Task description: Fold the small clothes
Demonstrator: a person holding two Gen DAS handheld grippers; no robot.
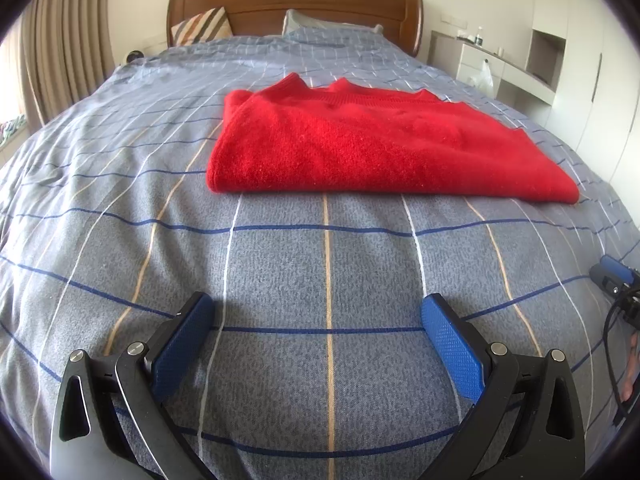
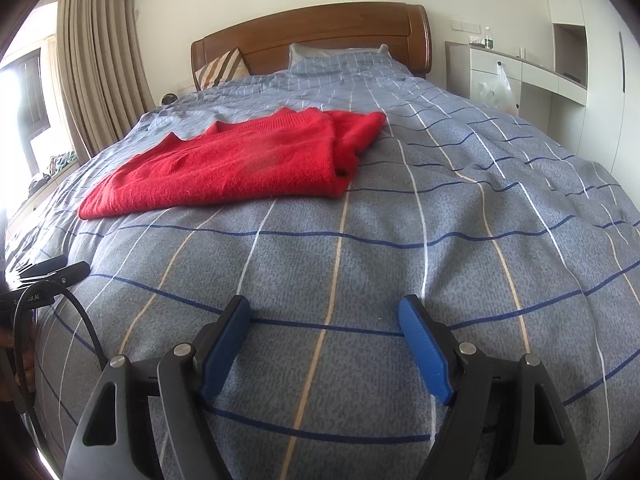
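Left tool [image 1: 318,320] is sitting spread wide with nothing between its blue pads [image 1: 454,346], hovering low over the bed [image 1: 120,208]. Same deal with the right tool [image 2: 324,322]: released, pads apart, gripping nothing. So we're running two tools here, and each one is peeking into the other's view at the edge of the frame.

We're looking at exactly one piece of clothing, a red sweater [image 1: 372,144], lying folded on the grey-blue checked duvet well ahead of both tools, not touching either. Its long axis is running across the bed, side to side, so it's sitting crosswise to the headboard [image 1: 296,4]. The folded front edge is facing us, and the ribbed hem edges are pointing away toward the headboard. From the right wrist view, the sweater [image 2: 224,168] is sitting to the left of centre, and we're seeing a tucked layer poking out at its right end, probably a sleeve, though we can't tell for sure.

Further back we're counting two pillows: one striped [image 1: 202,26], one in the duvet's check [image 1: 320,26]. A white plastic bag [image 2: 498,88] is hanging on the white cabinet at right, and beige curtains [image 2: 100,64] are covering the left.
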